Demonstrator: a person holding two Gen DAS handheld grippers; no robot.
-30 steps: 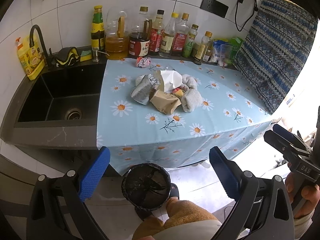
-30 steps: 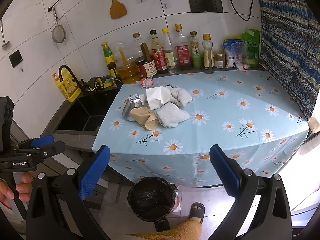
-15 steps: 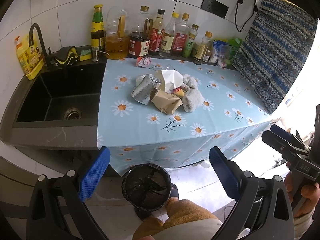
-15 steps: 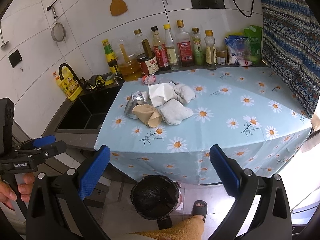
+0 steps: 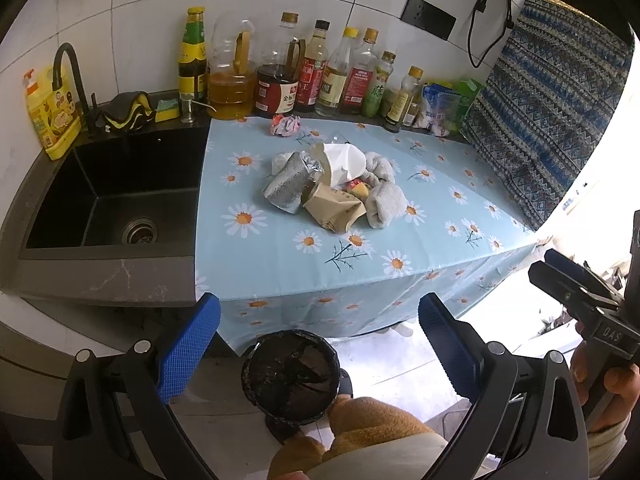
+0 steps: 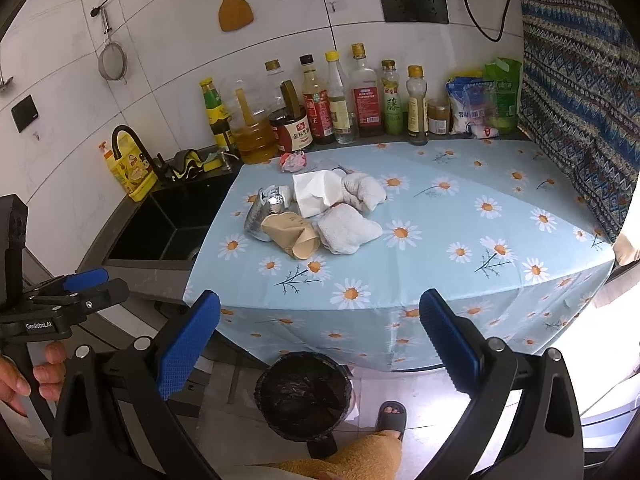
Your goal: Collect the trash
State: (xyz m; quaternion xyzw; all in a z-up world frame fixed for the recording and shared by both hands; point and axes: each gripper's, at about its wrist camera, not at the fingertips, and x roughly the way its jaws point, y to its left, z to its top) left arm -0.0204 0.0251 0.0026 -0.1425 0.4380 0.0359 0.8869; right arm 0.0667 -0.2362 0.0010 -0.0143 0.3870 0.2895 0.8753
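A heap of trash lies on the daisy tablecloth (image 5: 440, 216): a foil pouch (image 5: 286, 186), a brown paper bag (image 5: 334, 210), white paper (image 5: 344, 160), grey-white rags (image 5: 384, 200) and a pink crumpled wrapper (image 5: 286, 125). The same heap shows in the right wrist view, with the paper bag (image 6: 290, 234) and rags (image 6: 346, 228). A black-lined bin (image 5: 290, 372) stands on the floor under the counter edge and also shows in the right wrist view (image 6: 304, 394). My left gripper (image 5: 318, 344) and right gripper (image 6: 320, 344) are open and empty, held back from the counter above the bin.
A black sink (image 5: 116, 196) with a tap lies left of the cloth. Several sauce and oil bottles (image 5: 320, 76) line the back wall. A patterned cloth (image 5: 552, 120) hangs at the right. The person's foot (image 6: 392, 414) is beside the bin.
Both grippers have drifted slightly closer to the counter; the heap appears a little larger. Nothing was grasped or moved.
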